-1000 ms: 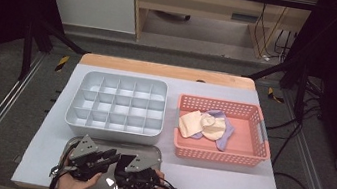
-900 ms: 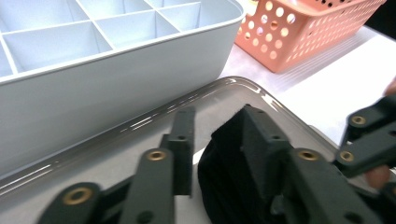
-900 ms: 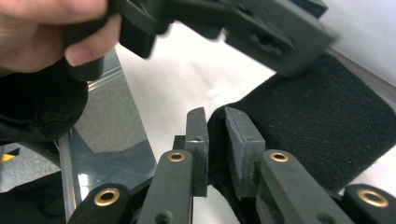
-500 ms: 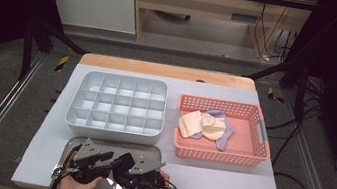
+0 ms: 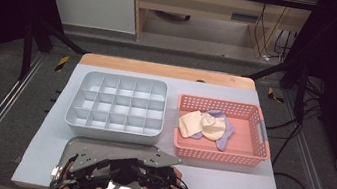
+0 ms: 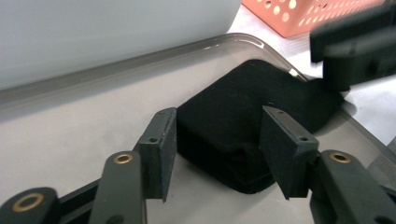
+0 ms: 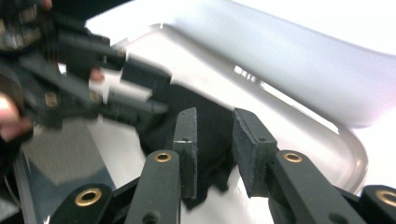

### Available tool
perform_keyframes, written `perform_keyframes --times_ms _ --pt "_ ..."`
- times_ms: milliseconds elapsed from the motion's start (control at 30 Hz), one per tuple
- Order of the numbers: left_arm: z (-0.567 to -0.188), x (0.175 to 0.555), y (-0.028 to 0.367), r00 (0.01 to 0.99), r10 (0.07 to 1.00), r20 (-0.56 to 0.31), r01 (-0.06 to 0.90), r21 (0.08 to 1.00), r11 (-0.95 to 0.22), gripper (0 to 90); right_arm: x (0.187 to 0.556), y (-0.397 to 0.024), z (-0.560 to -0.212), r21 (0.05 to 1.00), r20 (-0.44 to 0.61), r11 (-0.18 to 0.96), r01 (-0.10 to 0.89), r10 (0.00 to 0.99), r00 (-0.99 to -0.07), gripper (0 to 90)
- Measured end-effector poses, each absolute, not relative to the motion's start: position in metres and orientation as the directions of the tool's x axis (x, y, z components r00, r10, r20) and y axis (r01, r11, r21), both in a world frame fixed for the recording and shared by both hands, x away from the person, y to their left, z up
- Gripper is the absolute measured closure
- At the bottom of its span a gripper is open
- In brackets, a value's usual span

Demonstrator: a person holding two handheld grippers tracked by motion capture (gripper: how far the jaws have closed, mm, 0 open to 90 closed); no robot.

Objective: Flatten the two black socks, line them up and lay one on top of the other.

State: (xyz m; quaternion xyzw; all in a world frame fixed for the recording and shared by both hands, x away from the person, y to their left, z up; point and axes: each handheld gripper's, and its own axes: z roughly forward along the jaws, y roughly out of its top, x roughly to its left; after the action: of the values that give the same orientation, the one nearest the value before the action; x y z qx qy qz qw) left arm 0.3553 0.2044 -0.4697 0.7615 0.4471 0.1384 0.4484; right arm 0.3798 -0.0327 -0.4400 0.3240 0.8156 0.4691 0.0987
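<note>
Both tongs [image 6: 215, 140] astride black cloth [image 6: 233, 116]

right gripper [image 7: 212, 149] straddles black cloth [image 7: 205, 121] on a tray [image 7: 327, 140].

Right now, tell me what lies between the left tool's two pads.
In the left gripper view, a corner of the folded black cloth sits between the left tool pads, on the metal tray; the pads stand apart from it.

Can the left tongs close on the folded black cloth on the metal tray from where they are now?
Probably yes. The left tongs already straddle the folded black cloth on the metal tray, jaws apart and just opened wider. The right tongs sit at the cloth's far end, off that corner.
</note>
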Motion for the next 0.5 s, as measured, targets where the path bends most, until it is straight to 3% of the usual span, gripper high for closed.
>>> perform_keyframes --times_ms 267,500 --pt "-0.47 0.356 0.204 0.553 0.808 -0.204 0.569 0.8 -0.188 43.8 0.376 -0.029 -0.458 0.785 0.14 0.403 0.47 0.624 -0.768 71.1" --pt "-0.468 0.361 0.206 0.556 0.801 -0.224 0.583 0.791 -0.184 42.2 0.378 -0.034 -0.452 0.8 0.179 0.36 0.481 0.622 -0.762 75.6"
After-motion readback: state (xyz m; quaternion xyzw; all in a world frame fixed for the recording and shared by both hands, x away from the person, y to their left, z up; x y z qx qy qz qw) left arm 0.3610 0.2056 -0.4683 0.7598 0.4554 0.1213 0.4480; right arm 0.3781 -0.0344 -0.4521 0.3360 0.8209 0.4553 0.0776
